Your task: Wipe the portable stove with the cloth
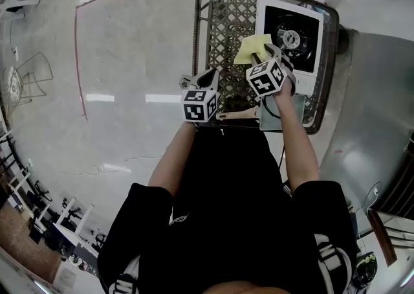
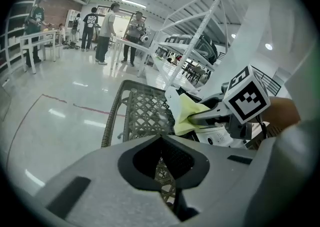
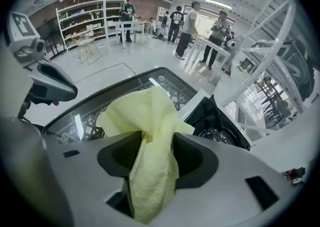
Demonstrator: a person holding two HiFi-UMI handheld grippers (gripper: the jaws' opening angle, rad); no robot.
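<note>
Right gripper [image 1: 276, 54] clamped on yellow cloth [image 1: 253, 48], bunched between jaws, free end fanned out ahead of tips. Stove [image 1: 272, 13] lay just ahead and slightly right of that gripper, on wicker table [image 1: 226, 21]; cloth hung over stove's near-left edge, contact unclear. Stove's long side ran away from person. Left gripper [image 1: 207, 79] sat left of it over wicker, jaws together, empty. Right hand nearer; wipe likely needed short push forward-right and down.
</note>
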